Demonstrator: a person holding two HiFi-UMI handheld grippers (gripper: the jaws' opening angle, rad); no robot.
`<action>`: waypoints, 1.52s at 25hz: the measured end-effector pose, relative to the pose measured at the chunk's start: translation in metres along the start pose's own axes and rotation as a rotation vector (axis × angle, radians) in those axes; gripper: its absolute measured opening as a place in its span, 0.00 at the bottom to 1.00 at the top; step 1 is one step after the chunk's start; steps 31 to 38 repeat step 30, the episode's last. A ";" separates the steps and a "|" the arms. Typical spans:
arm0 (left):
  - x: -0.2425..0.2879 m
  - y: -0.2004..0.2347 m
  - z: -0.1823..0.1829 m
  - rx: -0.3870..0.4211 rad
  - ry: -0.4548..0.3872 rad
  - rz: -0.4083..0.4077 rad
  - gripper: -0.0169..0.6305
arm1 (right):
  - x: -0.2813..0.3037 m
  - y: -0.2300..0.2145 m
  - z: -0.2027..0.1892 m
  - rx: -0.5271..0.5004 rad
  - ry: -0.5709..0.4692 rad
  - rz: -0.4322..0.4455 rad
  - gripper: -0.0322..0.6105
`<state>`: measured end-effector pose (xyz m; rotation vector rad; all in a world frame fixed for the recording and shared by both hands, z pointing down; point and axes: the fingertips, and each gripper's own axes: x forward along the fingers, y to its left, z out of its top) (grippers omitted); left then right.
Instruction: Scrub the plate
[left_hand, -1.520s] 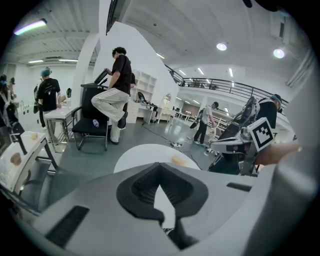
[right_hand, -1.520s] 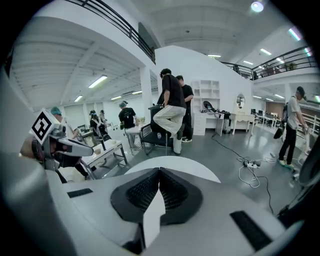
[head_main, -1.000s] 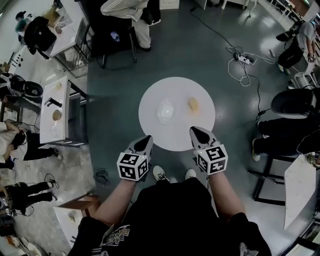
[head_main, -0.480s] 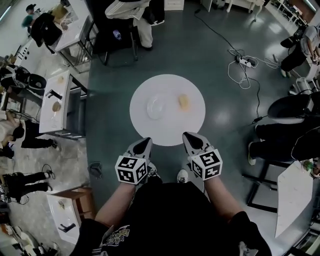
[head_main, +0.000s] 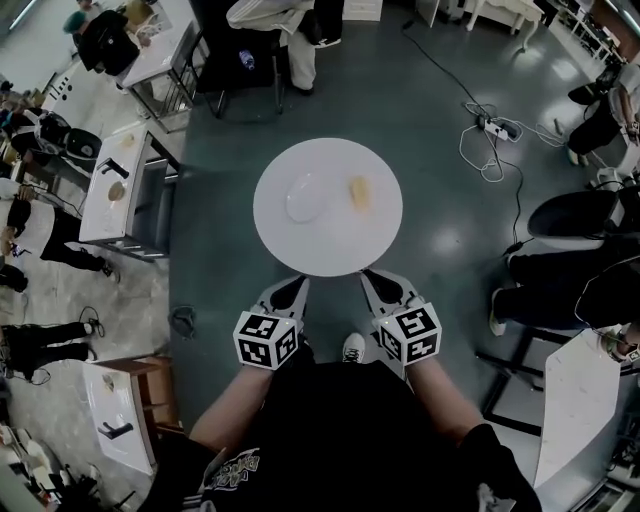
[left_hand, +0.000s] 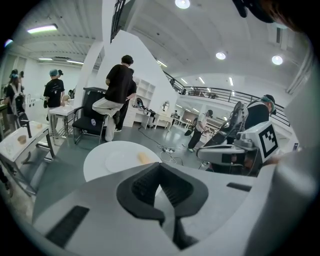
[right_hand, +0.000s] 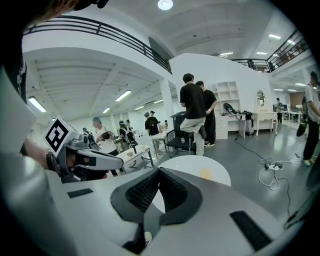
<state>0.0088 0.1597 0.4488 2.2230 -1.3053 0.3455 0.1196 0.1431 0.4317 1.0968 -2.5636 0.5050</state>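
Observation:
A clear plate (head_main: 305, 198) lies on the round white table (head_main: 328, 240), left of centre, with a yellow sponge (head_main: 358, 192) to its right. The plate (left_hand: 119, 160) and the sponge (left_hand: 144, 158) also show in the left gripper view; the sponge (right_hand: 205, 173) shows in the right gripper view. My left gripper (head_main: 291, 291) is shut and empty at the table's near edge. The right gripper (head_main: 375, 283) is shut and empty beside it, also at the near edge. Both point toward the table.
A power strip with cables (head_main: 497, 128) lies on the floor at the right. Dark chairs (head_main: 578, 213) stand to the right, white desks (head_main: 118, 190) to the left. People stand beyond the table by a chair (head_main: 290, 30).
The table, plate and sponge have shifted up and left in the head view as I stepped closer. Both grippers have moved forward to the table's near edge, still shut.

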 end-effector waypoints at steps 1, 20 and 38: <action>-0.001 -0.003 -0.001 -0.002 -0.004 0.002 0.04 | -0.002 0.001 -0.001 -0.004 0.001 0.007 0.08; -0.012 -0.033 -0.007 -0.001 -0.021 0.035 0.04 | -0.024 0.011 -0.006 -0.039 -0.002 0.090 0.08; -0.002 -0.044 -0.006 0.006 -0.015 0.019 0.04 | -0.028 0.003 -0.007 -0.045 0.004 0.096 0.08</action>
